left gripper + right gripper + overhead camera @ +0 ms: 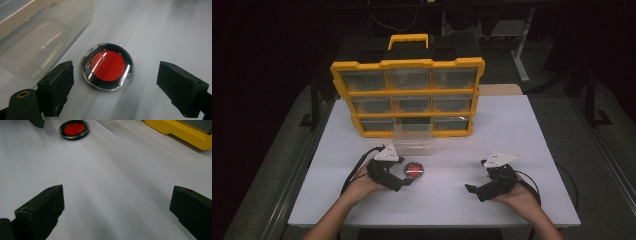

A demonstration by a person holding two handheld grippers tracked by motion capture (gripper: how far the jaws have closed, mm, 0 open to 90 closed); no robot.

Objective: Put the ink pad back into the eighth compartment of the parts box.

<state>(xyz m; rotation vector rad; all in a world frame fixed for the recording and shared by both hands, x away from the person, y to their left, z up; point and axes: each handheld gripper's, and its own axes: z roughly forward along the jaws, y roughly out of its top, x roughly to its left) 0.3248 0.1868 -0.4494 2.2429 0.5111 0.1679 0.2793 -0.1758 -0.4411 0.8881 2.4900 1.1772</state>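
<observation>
A round red disc with a black rim in a clear case lies flat on the white table. In the left gripper view the disc sits between the two black jaws of my left gripper, with a gap on each side and neither pad touching it. Seen from the high view, my left gripper reaches the disc from the left. My right gripper rests on the table at the right, open wide with nothing between its jaws. The disc lies far ahead of it.
A yellow organizer with clear drawers stands upright at the back of the table. One clear drawer is pulled out in front of it, just behind the disc, and shows close by at the left. The organizer's yellow edge lies ahead of my right gripper.
</observation>
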